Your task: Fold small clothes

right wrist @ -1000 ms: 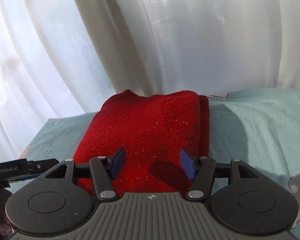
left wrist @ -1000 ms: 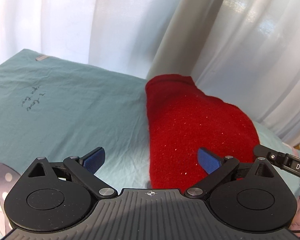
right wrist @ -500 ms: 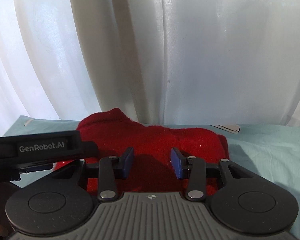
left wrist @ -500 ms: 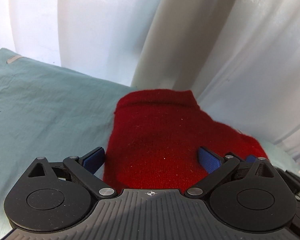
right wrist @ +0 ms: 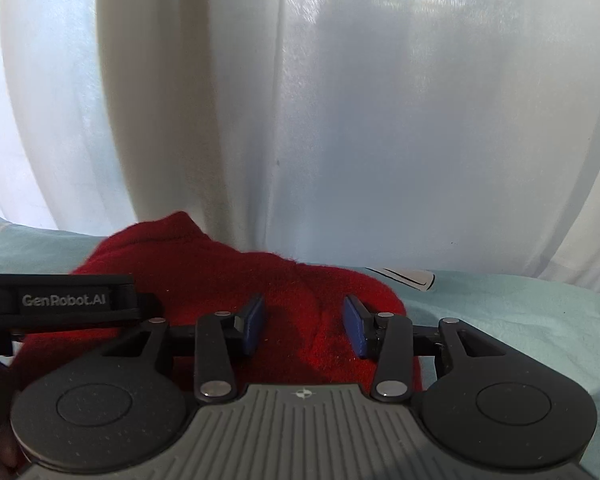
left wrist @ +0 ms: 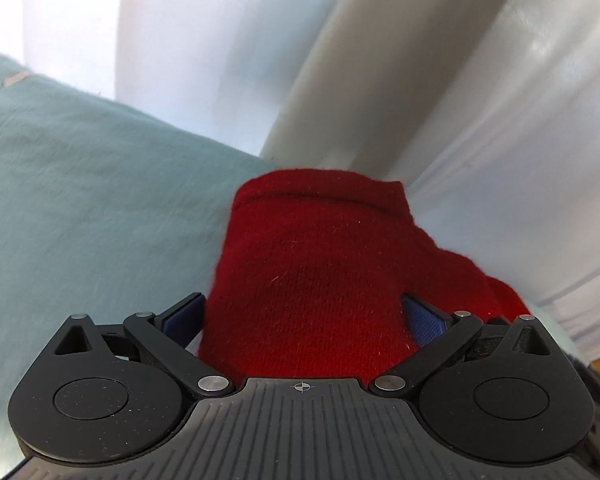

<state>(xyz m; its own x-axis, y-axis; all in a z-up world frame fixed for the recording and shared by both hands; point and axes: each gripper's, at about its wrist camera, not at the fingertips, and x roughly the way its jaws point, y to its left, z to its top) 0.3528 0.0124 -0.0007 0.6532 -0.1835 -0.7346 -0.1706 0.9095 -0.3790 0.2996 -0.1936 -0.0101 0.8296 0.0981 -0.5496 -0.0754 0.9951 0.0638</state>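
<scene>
Both hand-held grippers have moved in close over the red sweater (left wrist: 316, 280) since a second ago, so it now fills the space between their fingers. The sweater lies folded on a pale green sheet (left wrist: 92, 208) covering the surface, at its far edge against white curtains (right wrist: 380, 120). The left hand-held gripper (left wrist: 302, 314) stands wide open, its blue pads (left wrist: 422, 318) either side of the knit without pressing it. The right hand-held gripper (right wrist: 304, 322) has narrowed, then opened slightly; its pads (right wrist: 254, 322) hover apart above the sweater, gripping nothing. The left gripper's black body (right wrist: 60, 300) shows beside it.
</scene>
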